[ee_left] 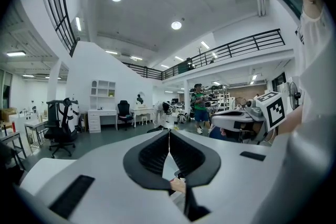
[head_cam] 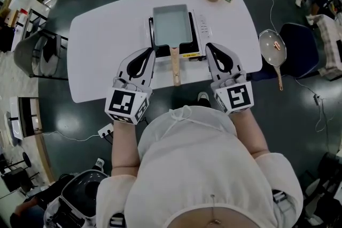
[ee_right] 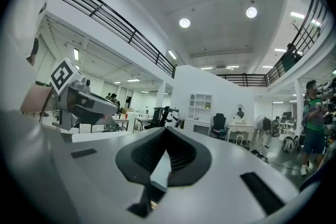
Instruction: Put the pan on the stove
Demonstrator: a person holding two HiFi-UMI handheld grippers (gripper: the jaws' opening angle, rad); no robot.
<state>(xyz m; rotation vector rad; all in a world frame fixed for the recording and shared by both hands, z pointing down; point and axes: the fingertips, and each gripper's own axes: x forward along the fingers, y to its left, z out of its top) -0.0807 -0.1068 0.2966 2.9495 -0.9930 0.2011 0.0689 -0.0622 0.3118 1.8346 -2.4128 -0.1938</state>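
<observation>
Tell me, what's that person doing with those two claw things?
A person holds a two-jaw gripper in each hand over a white table. The rectangular pan with the wooden handle already sits on the portable stove. The left gripper and right gripper are both shut and hold nothing, one on each side of the handle. A round frying pan lies beside the table.

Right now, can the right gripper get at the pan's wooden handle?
Probably yes. The handle lies just beside the right gripper with nothing between them; its shut jaws would need opening first.
</observation>
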